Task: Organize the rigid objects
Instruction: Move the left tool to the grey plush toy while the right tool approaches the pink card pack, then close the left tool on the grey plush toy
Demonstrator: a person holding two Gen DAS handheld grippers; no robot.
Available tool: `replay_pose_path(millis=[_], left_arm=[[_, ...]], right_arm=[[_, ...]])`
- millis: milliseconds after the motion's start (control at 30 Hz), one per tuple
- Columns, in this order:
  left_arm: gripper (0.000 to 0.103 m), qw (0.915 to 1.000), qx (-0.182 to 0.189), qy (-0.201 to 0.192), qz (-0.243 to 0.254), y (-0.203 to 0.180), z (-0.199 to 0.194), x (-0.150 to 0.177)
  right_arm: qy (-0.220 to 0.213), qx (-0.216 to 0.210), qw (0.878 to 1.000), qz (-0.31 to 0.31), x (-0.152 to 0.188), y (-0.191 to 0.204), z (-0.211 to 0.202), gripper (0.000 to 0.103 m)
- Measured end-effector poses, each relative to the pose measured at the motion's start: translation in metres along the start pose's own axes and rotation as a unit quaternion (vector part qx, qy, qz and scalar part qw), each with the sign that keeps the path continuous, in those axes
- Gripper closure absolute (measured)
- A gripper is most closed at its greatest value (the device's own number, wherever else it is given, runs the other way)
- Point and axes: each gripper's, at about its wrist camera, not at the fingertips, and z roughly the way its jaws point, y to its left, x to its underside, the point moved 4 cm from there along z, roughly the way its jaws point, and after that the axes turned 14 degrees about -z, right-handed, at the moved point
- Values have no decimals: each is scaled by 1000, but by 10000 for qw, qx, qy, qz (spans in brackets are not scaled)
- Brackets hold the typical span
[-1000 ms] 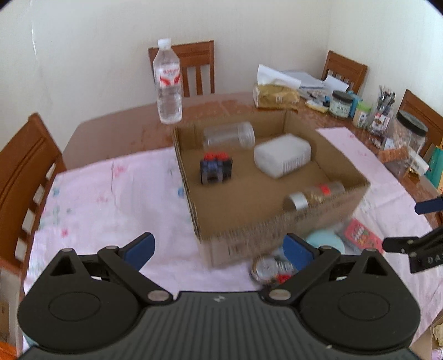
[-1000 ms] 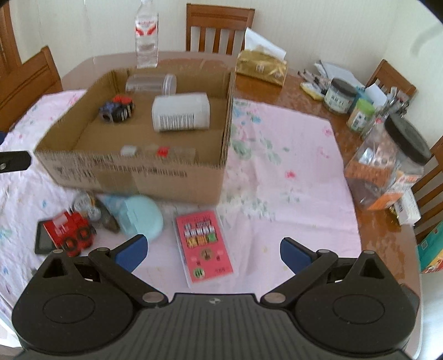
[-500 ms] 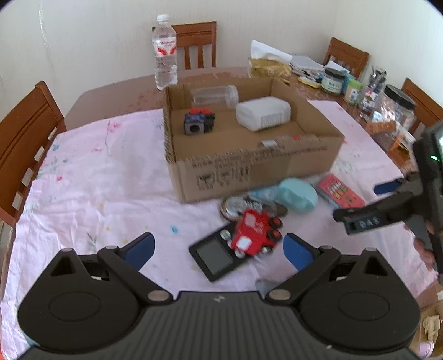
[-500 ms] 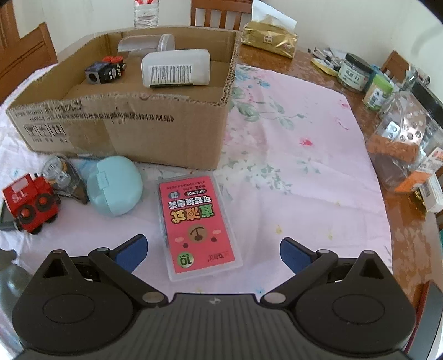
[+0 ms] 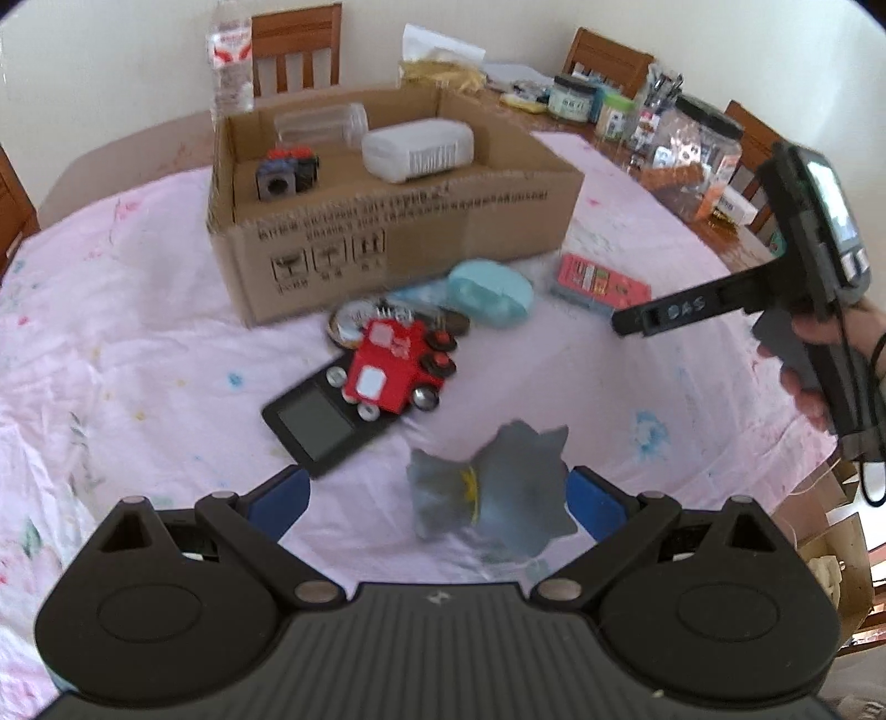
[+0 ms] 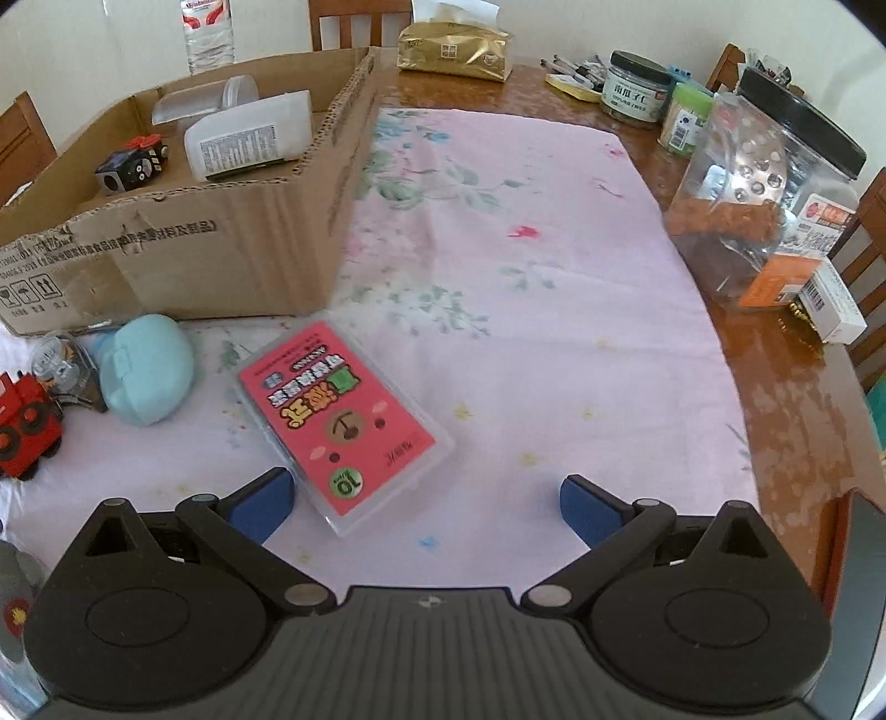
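Observation:
My left gripper [image 5: 437,498] is open, with a grey cat figure [image 5: 493,493] lying on the pink cloth between its fingers, nearer the right one. Beyond it lie a red toy train [image 5: 396,374] on a black digital scale [image 5: 321,421], a round tin [image 5: 351,324] and a light blue case [image 5: 490,293]. My right gripper [image 6: 423,501] is open and empty, just behind a pink card box [image 6: 340,421]. The cardboard box [image 6: 232,232] holds a white container [image 6: 249,135], a clear jar [image 6: 205,99] and a black toy [image 6: 130,166].
A water bottle [image 5: 230,55] stands behind the box. Jars [image 6: 761,177], a gold tissue pack [image 6: 454,50], pens and small boxes crowd the table's right side. Wooden chairs [image 5: 296,44] surround the table. The right gripper body shows in the left wrist view [image 5: 797,288].
Both grippers have pulled back and dropped low toward the table's front. The grey cat figure has come into view between my left fingers. The pink card box now lies just before my right gripper.

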Motion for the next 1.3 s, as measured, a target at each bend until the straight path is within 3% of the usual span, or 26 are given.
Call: replay_pose_path(millis=[200,400,500,600,867,1033,1133,1300], left_arm=[[4,9995,-177,-24,-261,-11,10,9],[5,9972,-624,-90,-414,-25,25,14],[12,9958,-803,-153,-421,-30,28,14],[30,9961,-776,-107,-405,-32,32,15],[31,9964,-750,-6,-391,-25,30,13],[31,9955,-864,25,-379,-11,23,14],[31,9947,-928,8,-433,2,16,13],[31,9937,-1001,-11,-494,22,9,10]], right_arm=[[-109,-190,9995,-242,3,-8,0,0],[-208,-353,9978,-515,3,-11,0,0],[-282,-377,9972,-575,4,-11,0,0],[-329,-388,9969,-603,4,-11,0,0],[-308,-416,9966,-636,4,-18,1,0],[-98,-100,9998,-138,7,-35,2,0],[-39,22,9999,-158,9,-31,-2,0],[-173,-277,9991,-273,2,-5,-7,0]])
